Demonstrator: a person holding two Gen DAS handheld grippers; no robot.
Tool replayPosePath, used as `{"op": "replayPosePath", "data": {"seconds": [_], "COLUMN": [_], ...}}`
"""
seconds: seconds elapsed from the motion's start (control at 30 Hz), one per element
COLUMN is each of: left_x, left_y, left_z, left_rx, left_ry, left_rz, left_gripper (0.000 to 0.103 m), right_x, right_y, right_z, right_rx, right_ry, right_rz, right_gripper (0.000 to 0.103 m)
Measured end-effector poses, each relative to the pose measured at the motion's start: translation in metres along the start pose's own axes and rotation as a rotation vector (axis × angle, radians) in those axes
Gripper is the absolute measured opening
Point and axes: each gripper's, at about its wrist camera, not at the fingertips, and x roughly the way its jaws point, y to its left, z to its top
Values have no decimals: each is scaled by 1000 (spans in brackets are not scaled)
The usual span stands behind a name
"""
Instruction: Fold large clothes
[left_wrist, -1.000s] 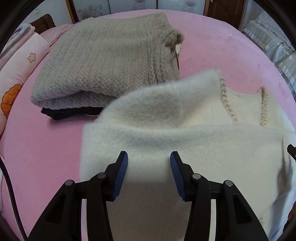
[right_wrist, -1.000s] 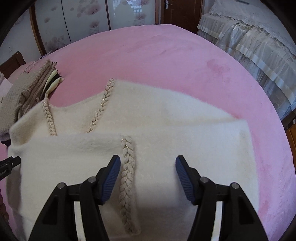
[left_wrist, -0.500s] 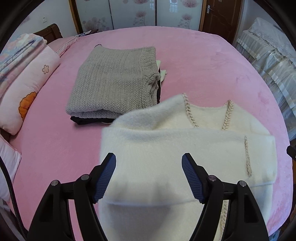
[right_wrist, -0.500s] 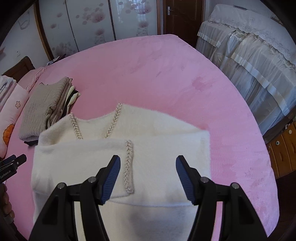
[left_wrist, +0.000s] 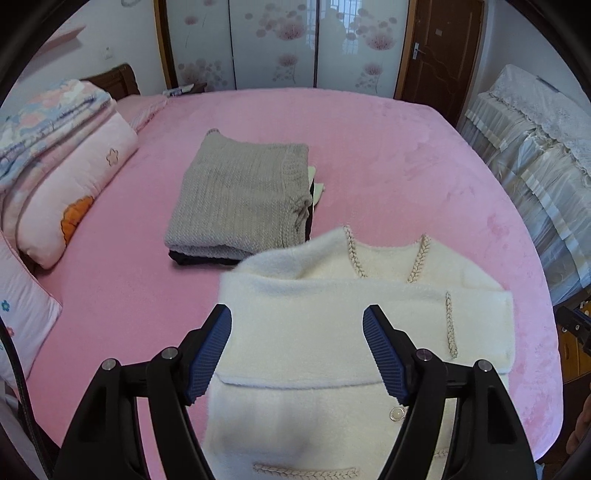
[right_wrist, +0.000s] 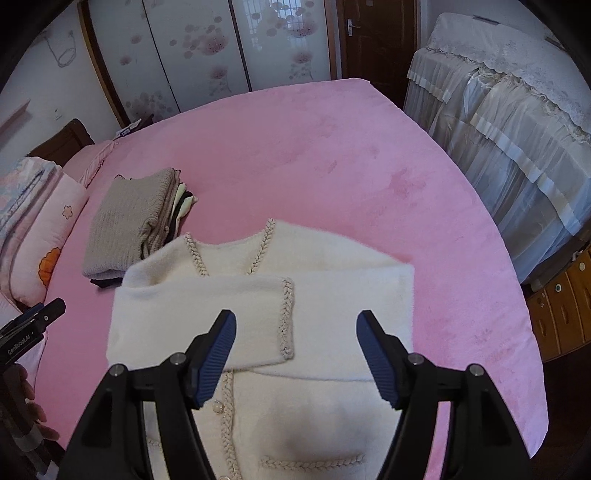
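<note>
Where both grippers sat low before, left gripper (left_wrist: 297, 350) wide, right gripper (right_wrist: 295, 354) fingers opening, empty, above cardigan (left_wrist: 332, 325)

Only one legible marking found: "GenRobot.AI", printed in small white letters along the black body of the left gripper (right_wrist: 31, 325), seen at the left edge of the right wrist view. Lettering tilted upward to the right, partly dim. No other words, numbers, brand tags or signs readable anywhere in either view.
</note>
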Motion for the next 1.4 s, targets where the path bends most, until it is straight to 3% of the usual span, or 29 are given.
{"op": "replayPosePath", "data": {"seconds": [0.2,0.33,0.53,0.73,0.87,1.13,1.4], "left_x": [-36,-68,-114,-137,-138,-115,-68], "left_y": [4,17,41,55,64,84,121], "left_z": [-4,-14,-48,-89,-120,-192,-280], "left_rx": [-6,-88,-225,-215,-171,-93,-133], "left_ry": [17,33,31,51,91,198,363], "left_rz": [-4,1,3,23,21,-40,-93], "left_gripper": [72,72,73,79,79,78,78], "right_x": [-28,-46,-83,-101,-114,-125,-112], "right_y": [-8,-5,-3,-1,5,16,-13], "right_z": [-1,-3,-11,-33,-64,-150,-231], "right_rx": [10,-41,-134,-166,-184,-204,-68], "right_ry": [-23,-29,-95,-77,-95,-18,74], "right_rz": [93,135,178,221,206,114,-4], "right_gripper": [75,75,75,75,75,75,75]}}
